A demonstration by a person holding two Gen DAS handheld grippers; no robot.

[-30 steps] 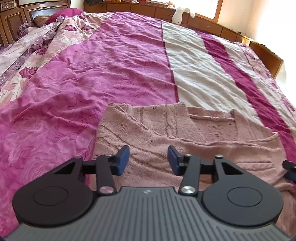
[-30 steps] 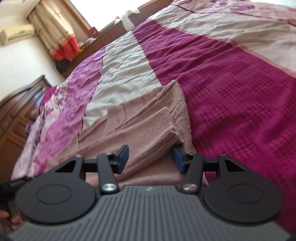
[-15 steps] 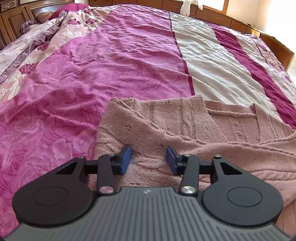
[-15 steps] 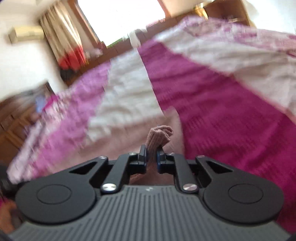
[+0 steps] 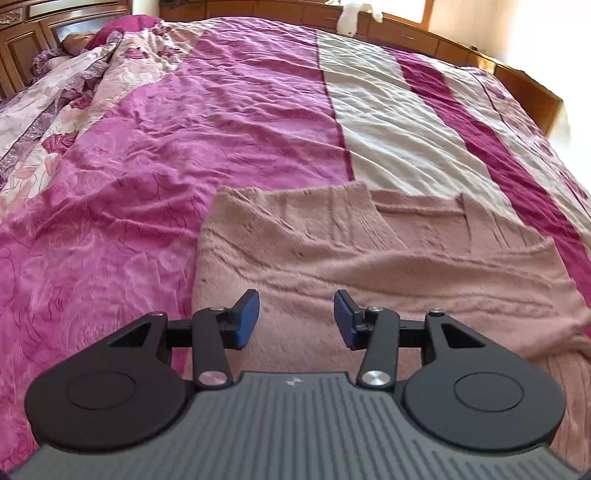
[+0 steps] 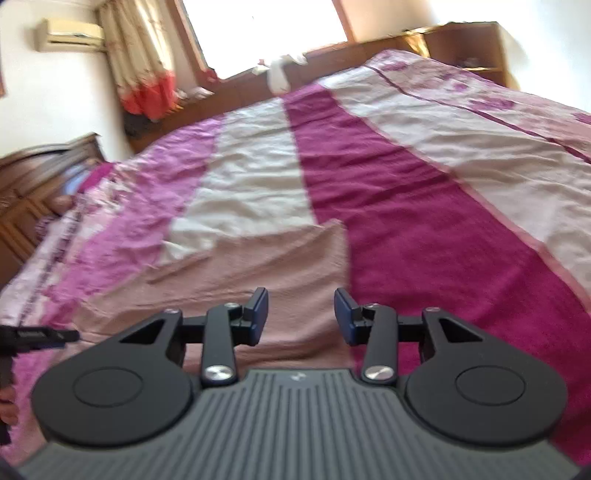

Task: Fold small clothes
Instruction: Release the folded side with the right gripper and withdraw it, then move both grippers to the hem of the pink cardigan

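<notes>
A dusty pink knitted sweater (image 5: 369, 258) lies partly folded on the bedspread, a sleeve laid across its body. My left gripper (image 5: 295, 319) hovers over the sweater's near left part, its jaws opening with nothing between the blue pads. In the right wrist view the same sweater (image 6: 258, 266) lies below my right gripper (image 6: 301, 317), whose jaws are opening and hold nothing; it hangs above the sweater's right edge. The left gripper's tip (image 6: 44, 336) shows at the left border of that view.
The bed is covered by a striped magenta, pink and cream bedspread (image 5: 221, 122). A crumpled floral quilt (image 5: 74, 81) lies by the wooden headboard (image 5: 22, 44). A wooden ledge with a white soft toy (image 5: 351, 16) runs along the far side under the window.
The right gripper pinched a sweater fold half a second ago and has since let it go, opening and lifting. The left gripper drifted slightly over the sweater and stayed open.
</notes>
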